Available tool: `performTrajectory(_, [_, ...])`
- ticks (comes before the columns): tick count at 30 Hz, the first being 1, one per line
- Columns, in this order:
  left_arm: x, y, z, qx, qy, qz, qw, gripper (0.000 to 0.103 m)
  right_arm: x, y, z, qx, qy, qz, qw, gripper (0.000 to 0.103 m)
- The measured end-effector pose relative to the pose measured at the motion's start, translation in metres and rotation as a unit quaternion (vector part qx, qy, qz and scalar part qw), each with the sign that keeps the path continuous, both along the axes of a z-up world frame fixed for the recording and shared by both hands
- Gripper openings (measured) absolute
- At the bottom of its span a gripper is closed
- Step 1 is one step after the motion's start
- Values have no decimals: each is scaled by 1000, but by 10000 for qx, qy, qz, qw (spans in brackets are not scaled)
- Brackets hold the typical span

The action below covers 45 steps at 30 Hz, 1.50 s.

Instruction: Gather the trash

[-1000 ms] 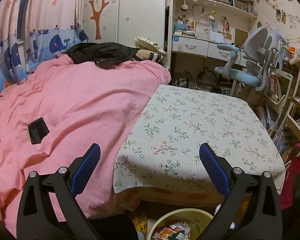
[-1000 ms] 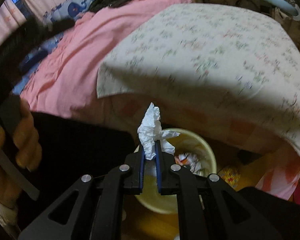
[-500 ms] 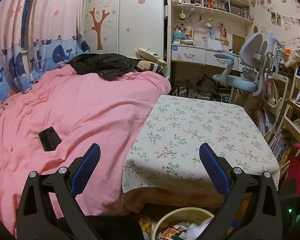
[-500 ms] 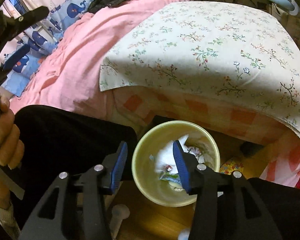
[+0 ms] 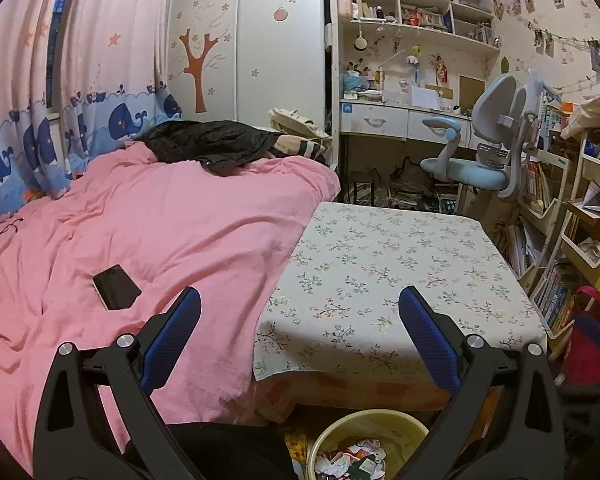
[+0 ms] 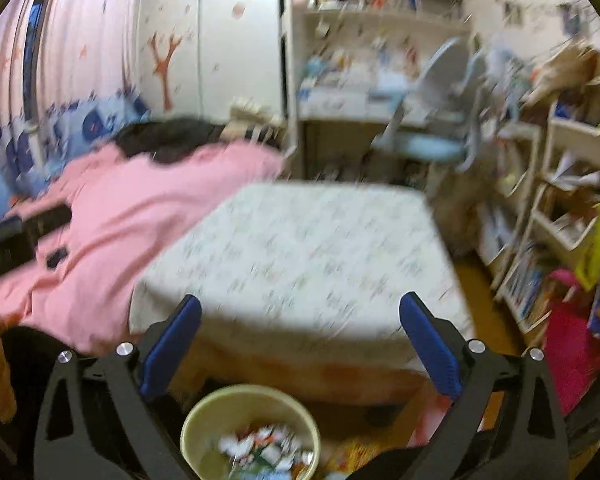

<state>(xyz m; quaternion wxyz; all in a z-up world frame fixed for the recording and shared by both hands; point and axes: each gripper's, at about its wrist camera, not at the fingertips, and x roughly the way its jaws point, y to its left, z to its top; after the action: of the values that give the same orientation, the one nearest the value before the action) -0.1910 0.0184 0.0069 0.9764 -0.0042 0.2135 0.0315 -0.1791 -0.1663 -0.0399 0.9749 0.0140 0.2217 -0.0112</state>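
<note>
A pale yellow trash bin (image 5: 412,432) stands on the floor below the table's near edge, with crumpled paper and wrappers (image 5: 352,460) inside. It also shows in the blurred right wrist view (image 6: 192,432), holding mixed trash (image 6: 260,450). My left gripper (image 5: 300,320) is open and empty above the table's near edge. My right gripper (image 6: 300,320) is open and empty, above and behind the bin.
A low table with a floral cloth (image 5: 388,264) stands ahead. A bed with a pink cover (image 5: 140,232) lies to the left, with a black phone (image 5: 116,286) on it. A blue desk chair (image 5: 480,160), desk and bookshelves (image 5: 560,240) fill the right.
My right gripper opened and dropped the white tissue into the bin, then opened wider and tilted up toward the room. My left gripper rose slightly and stayed open.
</note>
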Motion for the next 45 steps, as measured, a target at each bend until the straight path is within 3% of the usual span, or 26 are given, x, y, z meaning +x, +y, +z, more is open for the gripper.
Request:
performTrajectory(6, [-13, -6, 12, 39, -113, -56, 9999, 96, -12, 1, 17, -63, -574, -248, 9980, 95])
performTrajectory(14, [-25, -11, 26, 34, -259, -110, 9996, 96, -25, 0, 26, -98, -856, -344, 9957, 95])
performTrajectory(31, [-41, -17, 44, 10, -486, -171, 9987, 96, -31, -2, 32, -47, -979, -397, 9944, 95])
performTrajectory(45, [-36, -20, 44, -77, -442, -291, 9986, 96, -27, 9, 29, 26, -877, -382, 9954, 95])
